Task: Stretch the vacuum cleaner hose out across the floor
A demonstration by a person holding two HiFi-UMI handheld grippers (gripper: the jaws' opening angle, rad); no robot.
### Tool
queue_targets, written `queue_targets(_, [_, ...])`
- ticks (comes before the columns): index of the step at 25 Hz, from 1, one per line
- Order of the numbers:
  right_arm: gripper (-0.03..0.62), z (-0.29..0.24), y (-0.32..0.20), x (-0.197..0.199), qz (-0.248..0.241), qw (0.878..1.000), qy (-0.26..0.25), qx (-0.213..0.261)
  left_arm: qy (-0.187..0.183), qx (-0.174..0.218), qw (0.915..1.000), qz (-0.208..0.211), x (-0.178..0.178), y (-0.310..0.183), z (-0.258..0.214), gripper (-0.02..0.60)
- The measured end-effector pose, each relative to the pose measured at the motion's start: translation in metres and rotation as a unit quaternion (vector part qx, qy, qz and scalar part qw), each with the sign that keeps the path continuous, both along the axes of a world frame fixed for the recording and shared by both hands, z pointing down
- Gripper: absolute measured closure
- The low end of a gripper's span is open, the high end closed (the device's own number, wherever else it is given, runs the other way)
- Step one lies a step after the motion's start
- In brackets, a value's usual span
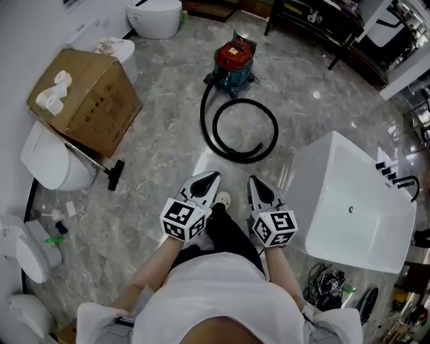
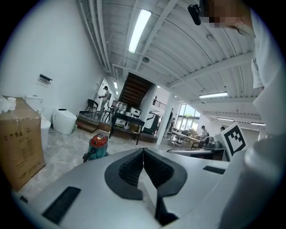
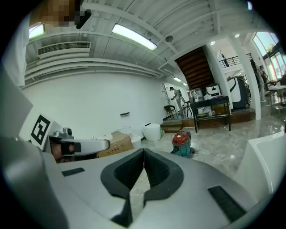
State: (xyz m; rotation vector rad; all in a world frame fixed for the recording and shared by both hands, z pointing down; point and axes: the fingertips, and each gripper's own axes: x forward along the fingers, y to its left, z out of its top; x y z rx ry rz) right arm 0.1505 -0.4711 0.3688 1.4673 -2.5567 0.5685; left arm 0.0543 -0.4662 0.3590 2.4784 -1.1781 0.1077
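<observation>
A red and teal vacuum cleaner (image 1: 233,65) stands on the grey marble floor ahead of me. Its black hose (image 1: 235,127) lies coiled in a loop in front of it. My left gripper (image 1: 213,177) and right gripper (image 1: 253,181) are held side by side above the floor, short of the near end of the loop. Both are shut with nothing between the jaws. The vacuum cleaner (image 2: 98,146) shows low in the left gripper view beyond the shut left gripper (image 2: 143,151). In the right gripper view the vacuum cleaner (image 3: 182,143) stands past the shut right gripper (image 3: 144,151).
A white bathtub (image 1: 356,201) stands close on the right. A cardboard box (image 1: 87,97) and a floor brush on a wand (image 1: 114,173) lie to the left, with white toilets (image 1: 50,161) along the wall. Another toilet (image 1: 156,17) and dark tables (image 1: 316,20) are further back.
</observation>
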Motion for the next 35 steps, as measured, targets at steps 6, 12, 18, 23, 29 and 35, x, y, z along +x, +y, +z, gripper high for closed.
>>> queue_targets(6, [0.58,0.009,-0.089,0.013,-0.019,1.0,0.009,-0.004,-0.004,0.0,1.0,0.002,0.016,-0.085,0.01,0.572])
queue_targets(12, [0.58,0.019,-0.154,0.022,-0.035,0.999,0.018,-0.006,-0.006,-0.003,1.0,-0.002,0.023,-0.148,0.022,0.573])
queue_targets(18, [0.58,0.025,-0.207,0.027,-0.055,0.998,0.026,-0.011,-0.031,-0.015,0.9989,0.032,0.027,-0.196,0.034,0.573])
queue_targets(23, [0.58,0.045,-0.246,0.032,-0.068,0.997,0.016,-0.028,-0.044,-0.025,0.9951,0.085,0.036,-0.243,0.055,0.573])
queue_targets(29, [0.58,0.104,-0.283,0.044,-0.084,0.995,0.039,-0.035,-0.053,-0.049,0.9887,0.132,0.051,-0.287,0.119,0.573])
queue_targets(35, [0.58,0.2,-0.315,0.059,-0.088,0.995,0.043,-0.031,-0.045,-0.063,0.9794,0.187,0.079,-0.314,0.216,0.573])
